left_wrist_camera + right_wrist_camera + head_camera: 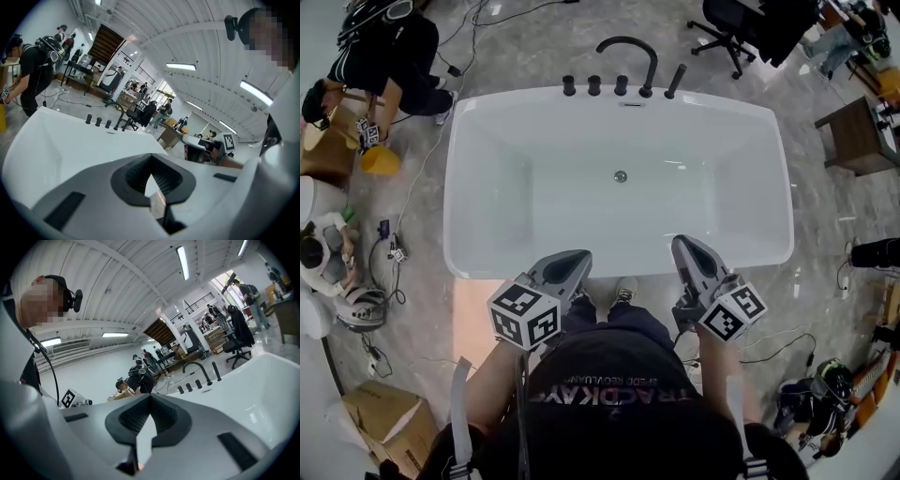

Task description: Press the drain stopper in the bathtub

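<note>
Head view looks steeply down on a white bathtub [487,122] standing on a grey, glossy stone floor [534,37]. The basin is bare and dry-looking. The drain stopper [621,176] is a small round metal disc on the tub floor, toward the far end and roughly centred left to right.

On the far rim are a black arched faucet [628,47], three black knobs [594,85] and a slanted black hand-shower handle [675,82]. The left gripper [574,257] and right gripper [682,244] hang over the near rim, well apart from the stopper and from each other, tips pointing toward the far end. Each gripper view shows its ribbed black pads [136,176] meeting at the tips, clenched with nothing between them.

Black cables [422,159] trail across the floor left of the tub. At the far left a person in black [394,56] bends beside a yellow bucket [381,161]. A cardboard box [380,417] lies at the near left. A black office chair [731,23] stands beyond the far right corner, and a dark wooden side table [858,136] sits to the right.

The gripper views show a big open hall with a white ribbed ceiling, strip lights [183,261], a dark staircase [105,44], desks and several people far off.
</note>
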Tool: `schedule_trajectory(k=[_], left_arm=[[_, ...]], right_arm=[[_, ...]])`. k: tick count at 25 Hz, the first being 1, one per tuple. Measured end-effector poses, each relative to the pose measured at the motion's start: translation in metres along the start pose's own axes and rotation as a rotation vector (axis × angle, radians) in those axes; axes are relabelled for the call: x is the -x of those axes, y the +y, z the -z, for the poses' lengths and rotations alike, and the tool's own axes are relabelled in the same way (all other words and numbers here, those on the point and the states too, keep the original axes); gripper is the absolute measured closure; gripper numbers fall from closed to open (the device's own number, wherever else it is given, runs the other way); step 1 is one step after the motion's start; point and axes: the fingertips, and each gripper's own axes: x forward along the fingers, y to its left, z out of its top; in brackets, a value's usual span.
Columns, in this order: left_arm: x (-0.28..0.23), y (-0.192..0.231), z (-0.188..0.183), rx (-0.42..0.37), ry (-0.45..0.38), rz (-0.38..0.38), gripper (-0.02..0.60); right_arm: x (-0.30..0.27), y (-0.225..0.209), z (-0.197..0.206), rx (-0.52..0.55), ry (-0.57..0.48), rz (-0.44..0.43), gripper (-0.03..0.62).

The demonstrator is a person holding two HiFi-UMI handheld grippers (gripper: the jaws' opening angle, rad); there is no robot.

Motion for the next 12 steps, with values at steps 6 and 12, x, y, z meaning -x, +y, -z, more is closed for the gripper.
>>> schedule_trajectory(k=[6, 12], left_arm=[[-0.003, 0.027, 0.002, 0.000, 0.015, 0.005, 0.577], [-0.011, 0.035, -0.002, 0.019, 0.008, -0.040, 0.577]], right_arm=[[-0.011, -0.006, 0.004, 0.018, 0.017, 0.041, 0.582], [-0.024, -0.028, -0.005, 0.053, 0.053, 0.027, 0.582]])
